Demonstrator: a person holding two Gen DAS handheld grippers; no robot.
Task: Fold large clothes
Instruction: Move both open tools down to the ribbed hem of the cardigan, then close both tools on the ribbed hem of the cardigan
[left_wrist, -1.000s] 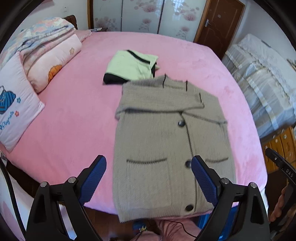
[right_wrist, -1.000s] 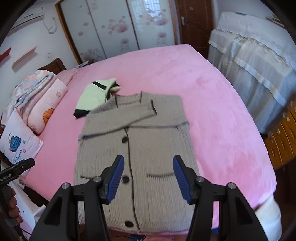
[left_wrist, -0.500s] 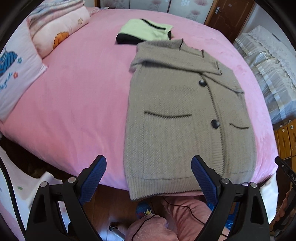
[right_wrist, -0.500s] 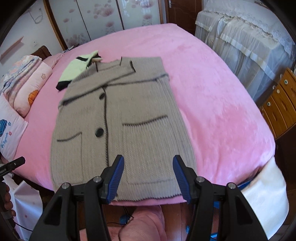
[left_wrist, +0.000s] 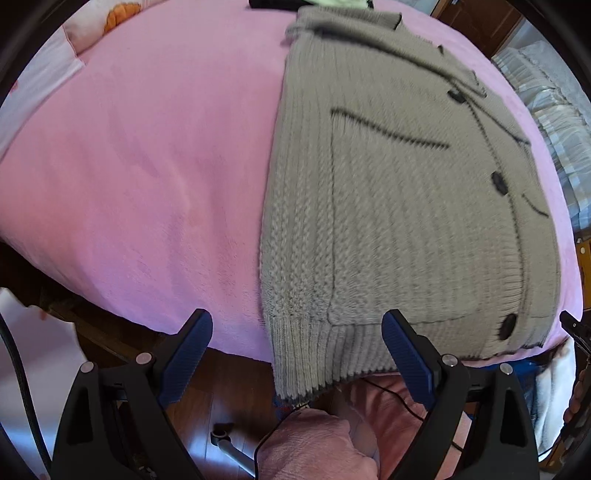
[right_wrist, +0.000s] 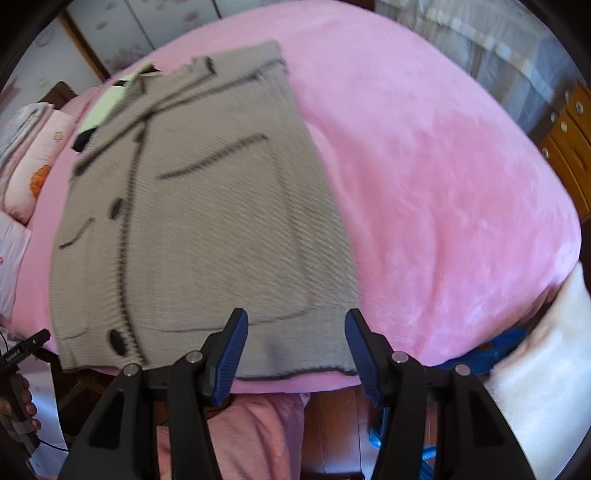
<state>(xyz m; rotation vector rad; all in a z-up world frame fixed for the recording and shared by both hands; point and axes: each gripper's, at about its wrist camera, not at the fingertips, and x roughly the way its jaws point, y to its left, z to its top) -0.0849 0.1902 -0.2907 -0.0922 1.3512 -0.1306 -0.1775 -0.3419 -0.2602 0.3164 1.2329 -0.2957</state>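
Below, the left gripper (left_wrist: 297, 354) stands wide open over the near hem of a grey knitted cardigan (left_wrist: 406, 206), its 2 blue pads clear of the wool, the hem's corner drooping over the bed's edge between them. The right gripper (right_wrist: 295, 350) is also open, about halfway, nothing pinched, its pads poised above the hem's other corner. The cardigan (right_wrist: 207, 221) lies flat and buttoned on a pink bedspread (right_wrist: 443, 184), sleeves folded across its chest, collar toward the far side. Beyond it sits a folded green garment (right_wrist: 105, 107); pillows (right_wrist: 33, 162) line the left edge.
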